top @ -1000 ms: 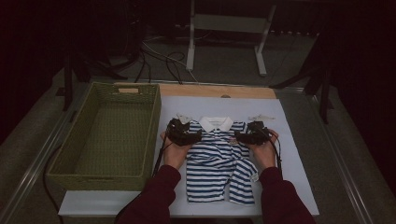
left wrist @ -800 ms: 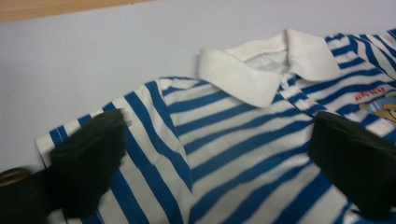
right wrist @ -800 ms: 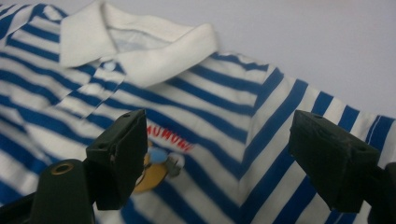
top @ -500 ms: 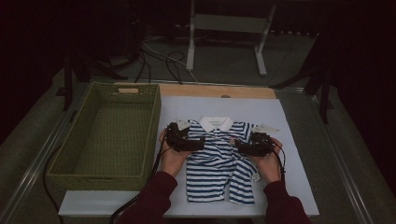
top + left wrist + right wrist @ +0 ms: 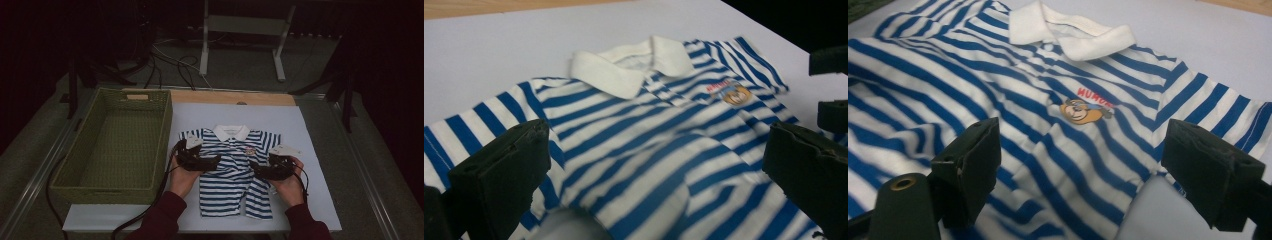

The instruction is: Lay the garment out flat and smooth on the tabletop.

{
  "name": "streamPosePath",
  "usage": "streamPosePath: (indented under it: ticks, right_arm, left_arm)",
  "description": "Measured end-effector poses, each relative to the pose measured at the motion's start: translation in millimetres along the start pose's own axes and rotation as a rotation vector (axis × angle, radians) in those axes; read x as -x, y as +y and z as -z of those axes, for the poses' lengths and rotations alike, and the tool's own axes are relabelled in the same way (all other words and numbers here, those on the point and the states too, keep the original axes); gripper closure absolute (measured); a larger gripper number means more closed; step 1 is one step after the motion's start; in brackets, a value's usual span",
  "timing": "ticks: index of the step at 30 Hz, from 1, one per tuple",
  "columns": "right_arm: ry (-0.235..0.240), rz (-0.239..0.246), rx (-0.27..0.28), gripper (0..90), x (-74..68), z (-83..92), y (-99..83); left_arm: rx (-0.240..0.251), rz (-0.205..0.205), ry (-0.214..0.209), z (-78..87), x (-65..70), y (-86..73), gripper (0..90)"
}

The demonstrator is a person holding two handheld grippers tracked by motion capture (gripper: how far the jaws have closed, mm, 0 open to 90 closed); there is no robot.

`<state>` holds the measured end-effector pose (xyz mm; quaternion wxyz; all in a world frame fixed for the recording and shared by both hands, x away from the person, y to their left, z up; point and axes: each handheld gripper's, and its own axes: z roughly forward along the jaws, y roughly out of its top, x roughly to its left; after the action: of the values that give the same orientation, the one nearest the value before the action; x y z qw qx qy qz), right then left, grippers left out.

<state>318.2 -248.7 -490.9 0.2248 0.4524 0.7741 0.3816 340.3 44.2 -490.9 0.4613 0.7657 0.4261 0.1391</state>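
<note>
Soft striped polo shirt [image 5: 231, 167] flat on smooth white board [image 5: 310, 125], possibly cotton, left claw [image 5: 649, 175] just spread wide, right claw [image 5: 1078, 175] released

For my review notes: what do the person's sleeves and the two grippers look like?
Both sleeves are dark red. Each hand holds a black gripper: the left gripper and the right gripper each carry a pale grey three-cornered plate on top and trail a black cable. The jaws are blocky and matt black.

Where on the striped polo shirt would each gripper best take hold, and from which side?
Probably the two short sleeves. The striped polo shirt lies flat, face up, collar away from the person, so the left gripper and right gripper, both open, could pinch each sleeve hem from its outer side.
</note>
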Motion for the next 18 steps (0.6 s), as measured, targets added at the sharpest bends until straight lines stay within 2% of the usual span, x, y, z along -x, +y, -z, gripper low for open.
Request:
streamPosePath:
  ticks: [12,15,18]
  right_arm:
    - [0.018,0.023,0.044,16.7,-13.2,21.1,-9.3]
    - [0.017,0.03,0.046,16.6,-15.2,23.9,-12.0]
    - [0.017,0.038,0.041,16.6,-16.9,25.0,-14.9]
  left_arm:
    - [-0.021,-0.043,-0.049,13.6,13.1,-23.6,0.0]
    - [-0.044,-0.021,-0.06,17.8,13.3,-33.3,0.0]
    - [-0.068,-0.008,-0.049,22.6,13.3,-43.0,0.0]
